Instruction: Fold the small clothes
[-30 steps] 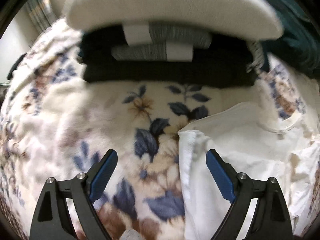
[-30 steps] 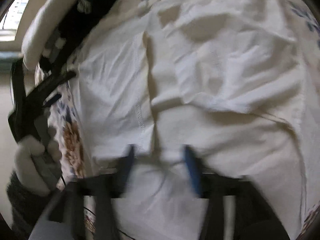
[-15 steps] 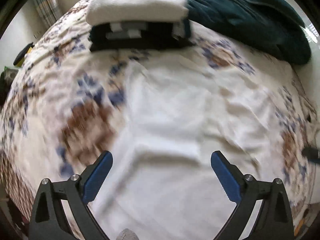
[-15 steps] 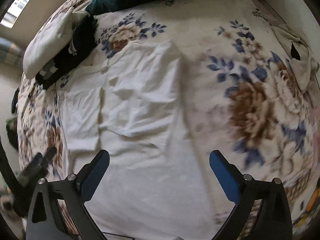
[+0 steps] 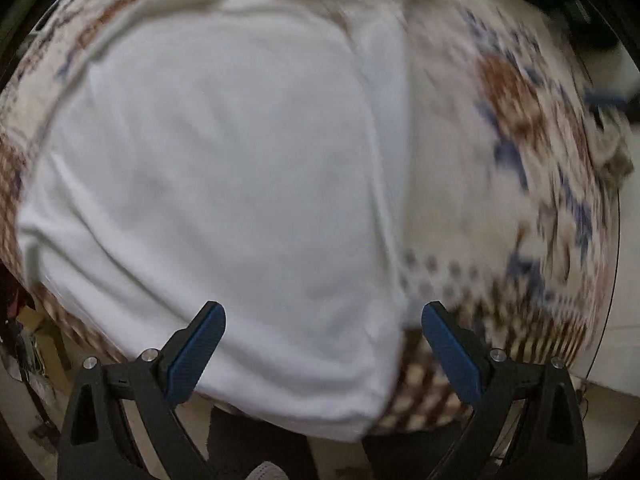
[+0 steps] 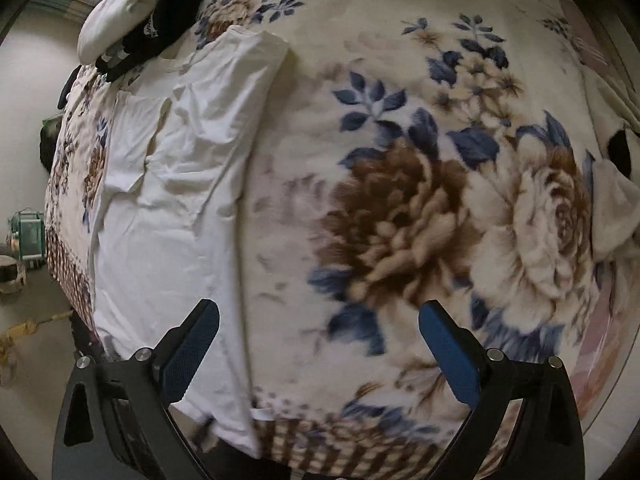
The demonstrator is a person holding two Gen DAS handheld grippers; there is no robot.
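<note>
A white T-shirt (image 5: 224, 168) lies flat on a floral blanket (image 5: 520, 128), its sides folded inward into a long strip. It fills most of the blurred left wrist view, hem toward me. My left gripper (image 5: 322, 350) is open and empty just above the hem. In the right wrist view the shirt (image 6: 176, 184) runs along the left side of the blanket (image 6: 400, 208). My right gripper (image 6: 318, 350) is open and empty, over the blanket, with its left finger above the shirt's hem edge.
A pile of folded clothes, white on black (image 6: 136, 16), sits at the far end beyond the shirt's collar. Another white garment (image 6: 612, 208) lies at the blanket's right edge. The bed's near edge and the floor (image 6: 24, 340) are on the left.
Both grippers have pulled back toward the near end of the bed, the left dropping close over the shirt's hem. The right view has swung right over the blanket. Both stay open.
</note>
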